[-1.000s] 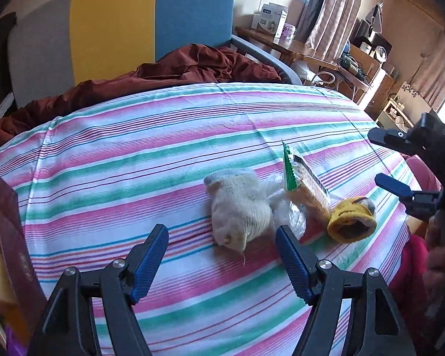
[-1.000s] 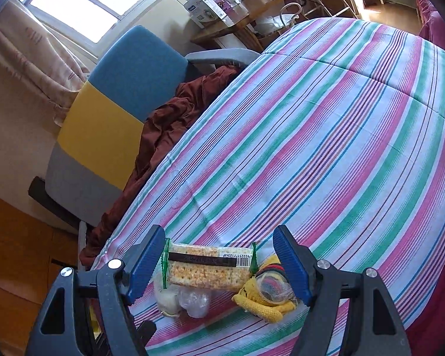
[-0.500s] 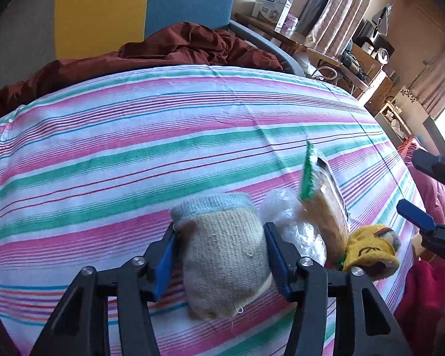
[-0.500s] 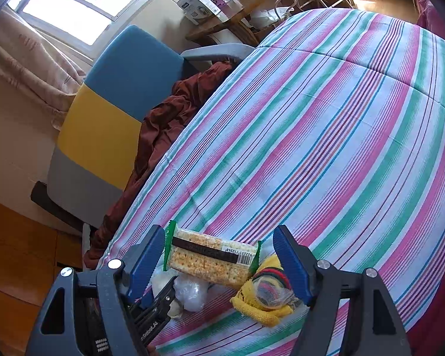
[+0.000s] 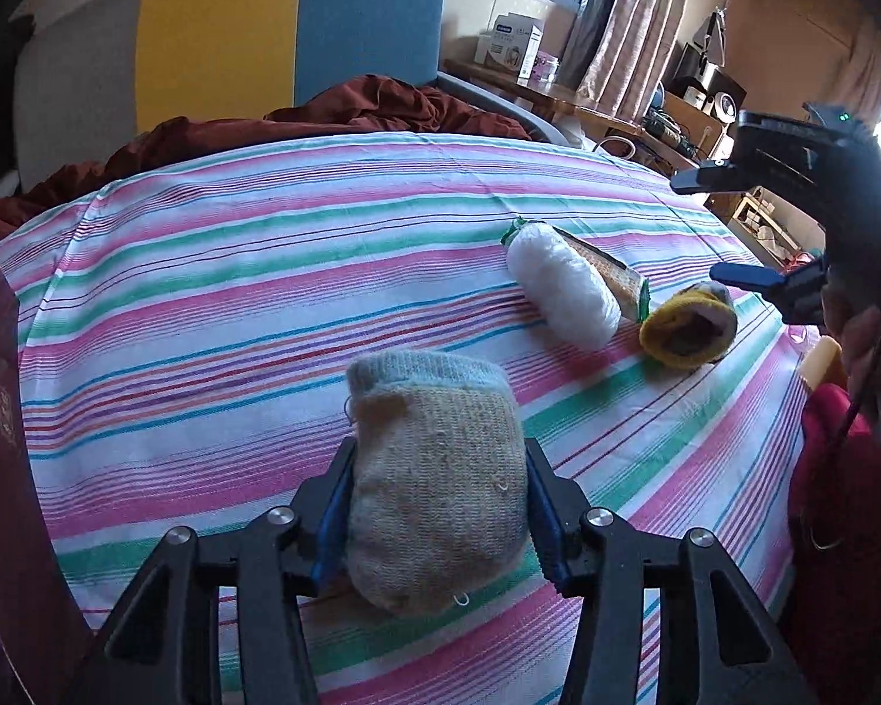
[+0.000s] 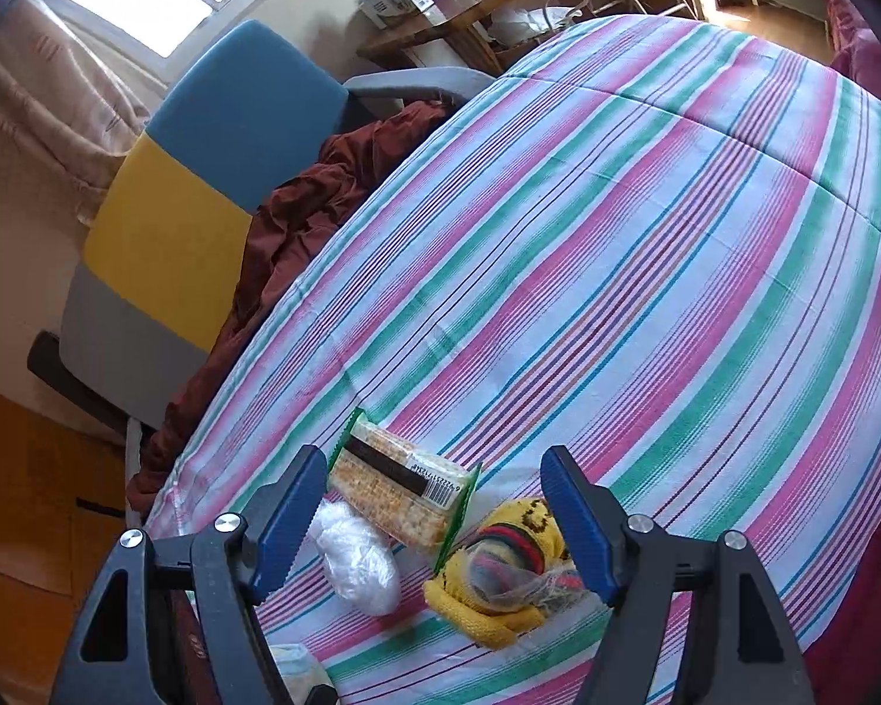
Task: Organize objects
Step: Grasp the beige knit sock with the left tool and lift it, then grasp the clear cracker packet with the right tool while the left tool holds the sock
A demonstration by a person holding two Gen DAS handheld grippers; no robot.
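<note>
The left gripper (image 5: 437, 505) now squeezes the beige sock (image 5: 434, 482), pulled away from the cracker pack (image 6: 402, 490) at 2 o'clock; the right gripper (image 6: 426, 520) stays spread wide above the striped sheet (image 5: 264, 270)

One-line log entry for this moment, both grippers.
left gripper: shut on beige sock | right gripper: open, above cracker pack | yellow sock, plastic bag: on bedspread
</note>
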